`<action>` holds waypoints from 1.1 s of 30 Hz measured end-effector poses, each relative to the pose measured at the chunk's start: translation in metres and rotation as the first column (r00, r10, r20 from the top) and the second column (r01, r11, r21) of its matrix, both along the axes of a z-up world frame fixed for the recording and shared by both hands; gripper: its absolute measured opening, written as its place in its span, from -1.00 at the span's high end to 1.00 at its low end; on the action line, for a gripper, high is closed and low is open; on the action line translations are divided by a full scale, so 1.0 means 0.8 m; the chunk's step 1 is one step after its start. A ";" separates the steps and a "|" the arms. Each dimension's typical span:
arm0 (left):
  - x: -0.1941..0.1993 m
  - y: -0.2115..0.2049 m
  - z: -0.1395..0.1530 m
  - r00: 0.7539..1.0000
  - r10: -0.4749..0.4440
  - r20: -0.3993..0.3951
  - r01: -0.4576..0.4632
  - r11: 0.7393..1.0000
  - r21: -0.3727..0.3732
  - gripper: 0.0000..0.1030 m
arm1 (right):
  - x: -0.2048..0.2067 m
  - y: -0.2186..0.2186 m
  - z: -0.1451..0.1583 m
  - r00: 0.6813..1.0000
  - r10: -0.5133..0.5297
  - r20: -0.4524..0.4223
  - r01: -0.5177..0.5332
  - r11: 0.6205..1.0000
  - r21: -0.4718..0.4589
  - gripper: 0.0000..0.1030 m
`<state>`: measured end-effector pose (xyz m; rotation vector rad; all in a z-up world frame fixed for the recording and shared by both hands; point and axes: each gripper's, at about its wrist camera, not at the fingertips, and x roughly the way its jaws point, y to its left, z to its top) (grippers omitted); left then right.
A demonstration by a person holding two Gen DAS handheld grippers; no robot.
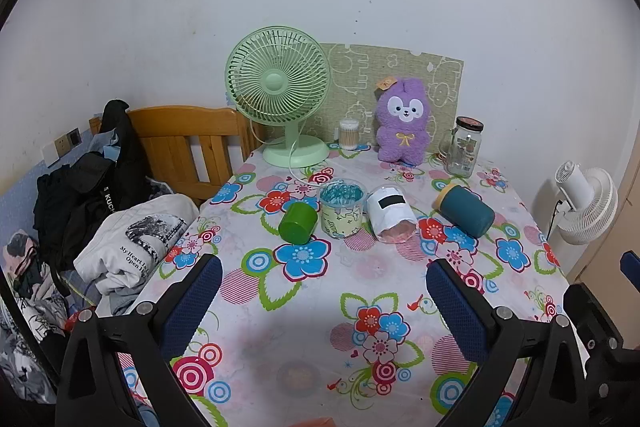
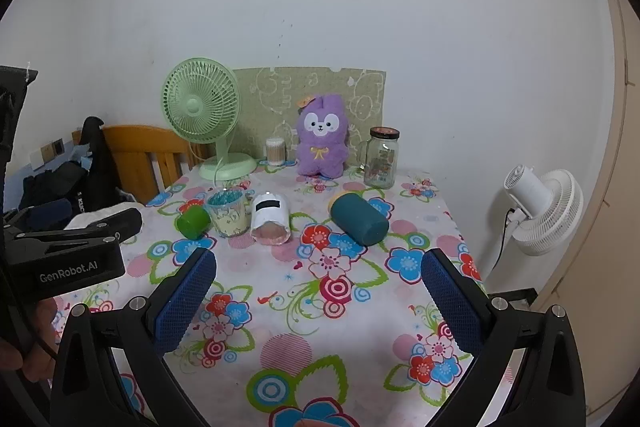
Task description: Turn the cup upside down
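While spread wide, both grippers (image 1: 324, 279) (image 2: 319, 275) hover.

The tablecloth (image 1: 320, 291) looks like smooth, slightly glossy printed plastic. The green cup (image 1: 298, 223) is shiny plastic, the teal cup (image 1: 466, 213) matt; the jar (image 1: 464, 147) is clear glass. The plush (image 1: 404, 121) is fuzzy cloth, the headboard (image 1: 180, 143) varnished wood, the pads (image 1: 192, 303) rough-textured.

Both wrist cameras are looking forward and slightly downward along their own blue-padded fingers, from above the near edge of the floral table (image 1: 320, 307), toward the far wall. The left wrist view is sitting further left, taking in the bed headboard (image 1: 180, 143). The right wrist view is sitting further right and a little further back, catching the left gripper's body at its left edge. Both are sharing the row of cups, the green fan (image 2: 202, 107) and the purple plush (image 2: 321, 143).
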<state>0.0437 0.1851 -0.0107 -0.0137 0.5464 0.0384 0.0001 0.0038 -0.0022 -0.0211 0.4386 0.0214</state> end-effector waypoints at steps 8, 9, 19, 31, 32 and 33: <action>-0.002 0.000 -0.001 1.000 -0.001 0.001 0.001 1.000 -0.001 -1.00 | 0.000 0.000 -0.005 1.000 -0.004 -0.010 0.004 1.000 0.002 -1.00; -0.002 0.000 0.000 1.000 -0.001 0.001 0.001 1.000 -0.002 -1.00 | 0.000 0.000 -0.005 1.000 -0.003 -0.011 0.003 1.000 0.004 -1.00; -0.001 -0.001 0.000 1.000 0.000 0.000 0.000 1.000 -0.002 -1.00 | 0.001 -0.001 -0.005 1.000 -0.003 -0.014 0.003 1.000 0.006 -1.00; -0.001 -0.002 0.001 1.000 -0.001 -0.002 0.001 1.000 -0.001 -1.00 | 0.001 -0.004 -0.006 1.000 -0.002 -0.021 0.003 1.000 0.009 -1.00; -0.002 -0.001 0.001 1.000 -0.003 -0.002 0.003 1.000 -0.002 -1.00 | 0.001 -0.003 -0.006 1.000 -0.002 -0.019 0.002 1.000 0.009 -1.00; -0.002 -0.001 0.001 1.000 -0.003 -0.003 0.003 1.000 -0.004 -1.00 | 0.001 -0.004 -0.007 1.000 -0.001 -0.019 0.001 1.000 0.009 -1.00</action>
